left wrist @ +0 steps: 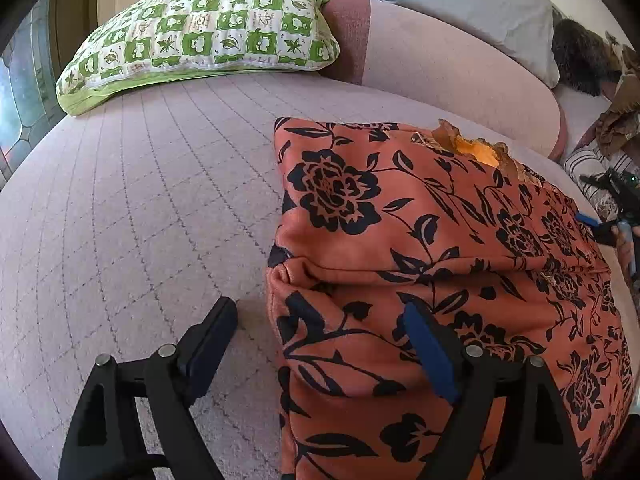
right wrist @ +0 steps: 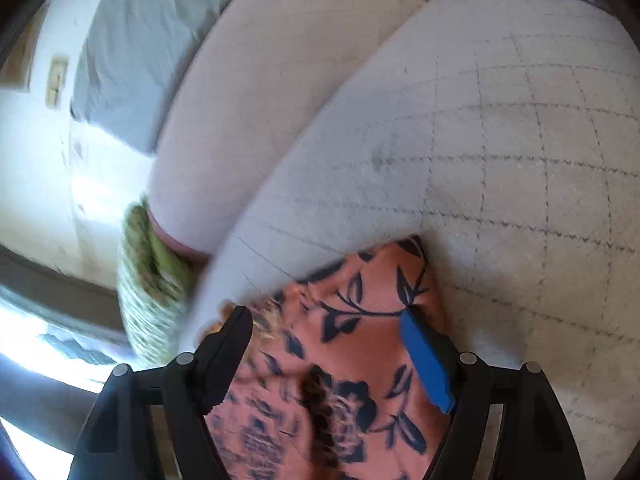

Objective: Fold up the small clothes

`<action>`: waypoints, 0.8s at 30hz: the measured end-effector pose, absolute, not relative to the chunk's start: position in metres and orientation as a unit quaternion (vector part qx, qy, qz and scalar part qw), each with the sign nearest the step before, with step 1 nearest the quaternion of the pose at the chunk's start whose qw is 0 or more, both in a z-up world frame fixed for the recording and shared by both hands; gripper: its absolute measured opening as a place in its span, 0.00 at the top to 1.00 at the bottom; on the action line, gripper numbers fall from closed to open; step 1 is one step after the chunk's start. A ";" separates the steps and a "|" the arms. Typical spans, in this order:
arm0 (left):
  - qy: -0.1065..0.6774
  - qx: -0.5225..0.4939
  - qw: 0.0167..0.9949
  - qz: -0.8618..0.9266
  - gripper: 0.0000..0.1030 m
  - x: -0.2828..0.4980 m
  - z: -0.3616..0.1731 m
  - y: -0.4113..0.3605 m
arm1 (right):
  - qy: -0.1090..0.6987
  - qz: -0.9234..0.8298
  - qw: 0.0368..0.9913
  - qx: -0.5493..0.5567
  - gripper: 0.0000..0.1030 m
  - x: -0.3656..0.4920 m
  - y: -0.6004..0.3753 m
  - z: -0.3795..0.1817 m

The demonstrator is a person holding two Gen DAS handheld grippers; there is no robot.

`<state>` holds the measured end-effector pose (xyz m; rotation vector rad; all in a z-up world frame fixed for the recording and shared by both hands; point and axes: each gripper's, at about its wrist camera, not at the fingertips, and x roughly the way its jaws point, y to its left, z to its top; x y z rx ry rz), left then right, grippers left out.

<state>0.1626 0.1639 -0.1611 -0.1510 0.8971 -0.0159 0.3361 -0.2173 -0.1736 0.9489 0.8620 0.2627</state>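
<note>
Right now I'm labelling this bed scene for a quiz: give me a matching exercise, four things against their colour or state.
Things:
1. pillow
2. garment
3. left gripper
4. cushion

Descriptions:
A. plain grey
B. orange with black flowers
C. open, straddling a cloth edge
D. green and white checks

Pairs: 1-D, 2-B, 3-C, 4-A

Bare quilted mattress (left wrist: 120, 208) left of orange garment (left wrist: 420, 240), green pillow (left wrist: 208, 28) beyond
</note>
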 end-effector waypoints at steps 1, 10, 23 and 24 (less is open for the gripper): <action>0.434 -0.074 0.898 -0.009 0.16 0.163 -0.162 0.164 | 0.388 0.132 0.805 0.430 0.23 0.337 -0.214 -0.164; 0.439 -0.060 0.897 -0.009 0.12 0.165 -0.164 0.159 | 0.390 0.110 0.813 0.417 0.19 0.322 -0.204 -0.145; 0.355 -0.053 0.933 0.016 0.12 0.056 -0.083 0.156 | 0.339 0.138 0.895 0.255 0.18 0.037 -0.172 -0.039; 0.351 -0.062 0.934 0.015 0.12 0.038 -0.078 0.157 | 0.339 0.133 0.898 0.248 0.18 0.020 -0.172 -0.037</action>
